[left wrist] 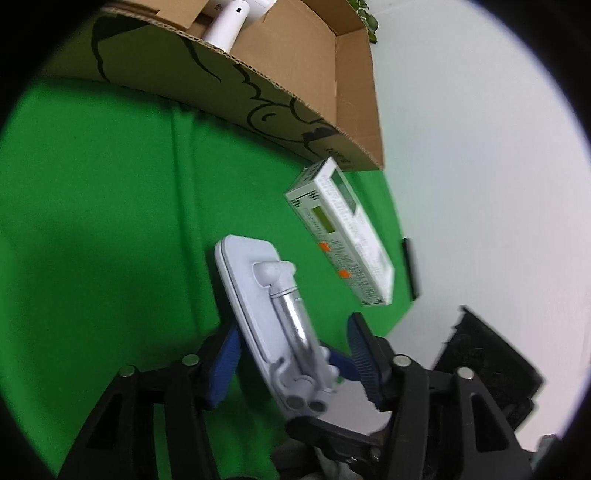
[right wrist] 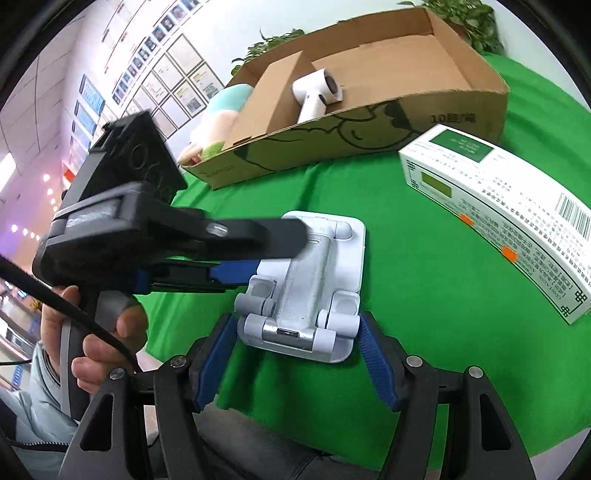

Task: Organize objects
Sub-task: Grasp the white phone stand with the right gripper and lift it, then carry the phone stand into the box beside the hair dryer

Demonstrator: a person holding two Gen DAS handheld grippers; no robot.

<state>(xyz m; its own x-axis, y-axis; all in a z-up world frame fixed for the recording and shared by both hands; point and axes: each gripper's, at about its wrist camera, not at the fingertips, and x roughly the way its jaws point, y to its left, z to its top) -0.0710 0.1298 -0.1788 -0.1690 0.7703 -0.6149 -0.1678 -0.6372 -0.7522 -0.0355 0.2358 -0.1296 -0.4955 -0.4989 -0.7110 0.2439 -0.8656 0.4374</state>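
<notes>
Right wrist view: folded white phone stand (right wrist: 310,288) lies on the green-covered counter (right wrist: 388,369), its near end between the blue pads of the right hand-held gripper (right wrist: 295,354). Right jaws sit at both corners of the stand's near end, looks like clamped on it, left pad contact less clear. Left hand-held gripper (right wrist: 258,254) comes in from the left, held by a hand (right wrist: 107,332), fingers over the stand's left side. Left wrist view: left hand-held gripper (left wrist: 291,343) jaws apart, stand (left wrist: 269,314) between them, pads not pressing on it. White and green printed carton (right wrist: 509,218) lies right of the stand, apart from it. Cardboard box (right wrist: 369,125) stands behind both, open top, white hairdryer-like device (right wrist: 317,96) inside. Plush toy (right wrist: 218,122) sits beyond the box's left end. Potted greenery (right wrist: 469,22) is behind the box. Wall with framed sheets (right wrist: 159,66) at far left.
</notes>
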